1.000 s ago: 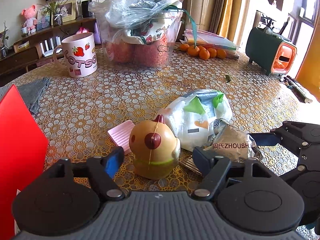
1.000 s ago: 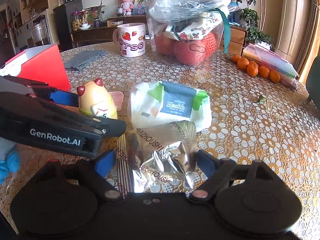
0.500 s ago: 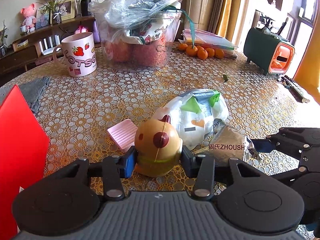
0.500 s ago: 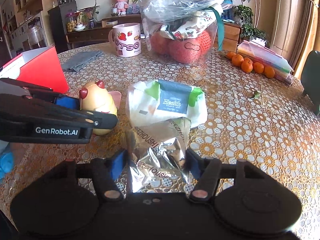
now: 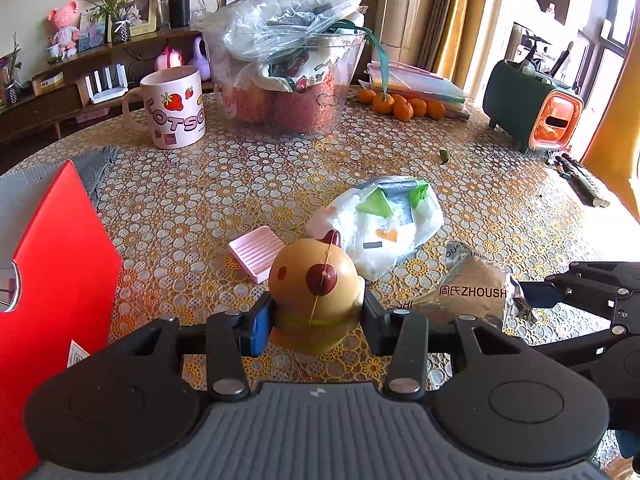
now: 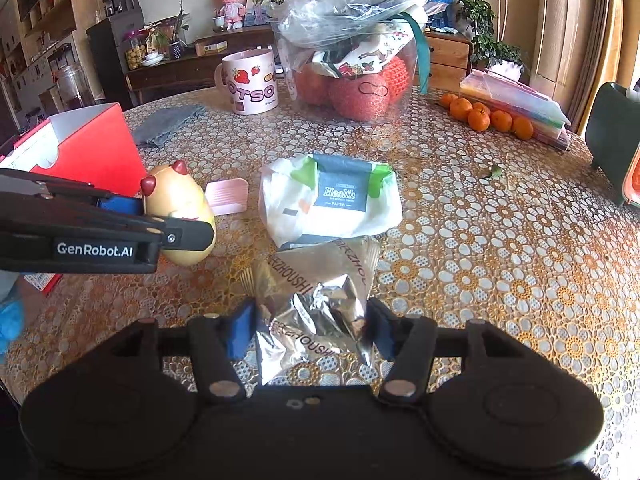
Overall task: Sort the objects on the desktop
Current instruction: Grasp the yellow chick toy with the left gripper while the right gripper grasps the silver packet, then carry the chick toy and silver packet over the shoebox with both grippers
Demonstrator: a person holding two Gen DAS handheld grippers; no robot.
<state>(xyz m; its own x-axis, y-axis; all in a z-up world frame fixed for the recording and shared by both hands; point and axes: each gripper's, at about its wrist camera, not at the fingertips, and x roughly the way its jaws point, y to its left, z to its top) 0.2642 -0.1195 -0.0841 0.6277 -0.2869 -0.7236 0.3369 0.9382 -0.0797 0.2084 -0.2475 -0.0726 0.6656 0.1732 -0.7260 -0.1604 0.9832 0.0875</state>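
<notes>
My left gripper [image 5: 316, 320] is shut on a yellow round toy figure [image 5: 314, 284] with red ears, held just above the table; the toy also shows in the right wrist view [image 6: 180, 208]. My right gripper [image 6: 308, 328] is shut on a crumpled silver foil snack bag [image 6: 316, 312], which also shows in the left wrist view [image 5: 472, 288]. A white and green tissue pack [image 6: 332, 200] lies just beyond the foil bag. A small pink ridged pad [image 5: 256, 252] lies beside the toy.
A red box [image 5: 48, 280] stands at the left. A pink strawberry mug [image 5: 172, 108], a clear tub of fruit under plastic [image 5: 288, 80], several oranges [image 5: 400, 104] and a green and orange device [image 5: 532, 112] stand further back. A grey cloth [image 6: 168, 124] lies near the box.
Both grippers went from open to closed: the left onto the yellow toy, the right onto the foil bag. The toy has lifted slightly off the table.
</notes>
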